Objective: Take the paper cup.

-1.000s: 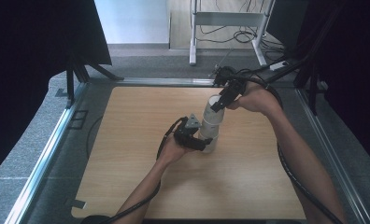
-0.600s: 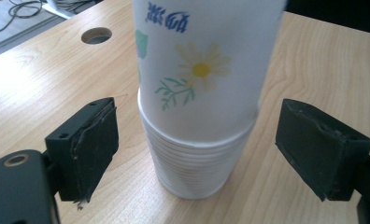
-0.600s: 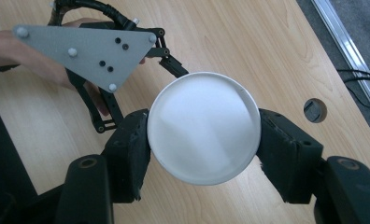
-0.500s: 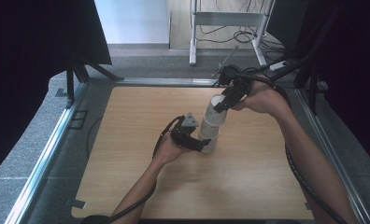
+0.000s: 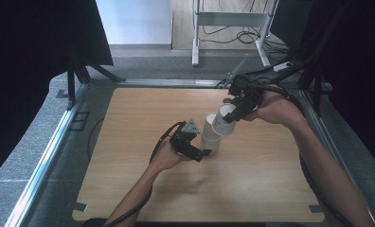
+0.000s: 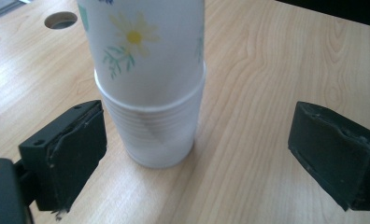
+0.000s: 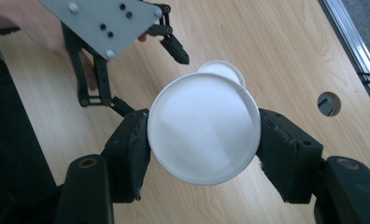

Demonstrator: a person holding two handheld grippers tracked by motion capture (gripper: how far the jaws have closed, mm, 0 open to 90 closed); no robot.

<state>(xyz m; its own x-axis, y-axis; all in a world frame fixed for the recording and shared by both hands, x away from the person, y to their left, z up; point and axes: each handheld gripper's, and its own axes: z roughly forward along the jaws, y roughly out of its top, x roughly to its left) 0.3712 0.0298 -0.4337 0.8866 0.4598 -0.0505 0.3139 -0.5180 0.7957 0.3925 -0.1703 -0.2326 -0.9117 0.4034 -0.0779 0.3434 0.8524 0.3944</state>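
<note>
A short stack of white paper cups [image 5: 209, 139] stands mid-table; in the left gripper view its upper cup [image 6: 145, 42] bears a daisy print above the lower cups [image 6: 155, 135]. My left gripper [image 5: 200, 144] lies level at the stack's base. Its jaws have just been opening, and its pads [image 6: 64, 154] now stand wide on either side of the stack without touching it. My right gripper [image 5: 233, 113] is shut on one white cup [image 5: 222, 120], held tilted just above the stack. That cup [image 7: 204, 128] sits between my right gripper's pads, with the stack's rim [image 7: 219, 70] below it.
The wooden tabletop [image 5: 129, 118] has a round cable hole [image 7: 329, 103] near its edge and a metal rail [image 5: 48, 156] along its left side. Black cables trail from both grippers. The left gripper's grey plate [image 7: 103, 23] lies close to the held cup.
The left jaws have opened away from the stack's base. The right gripper has drawn its cup up and to the right, tilting it.
</note>
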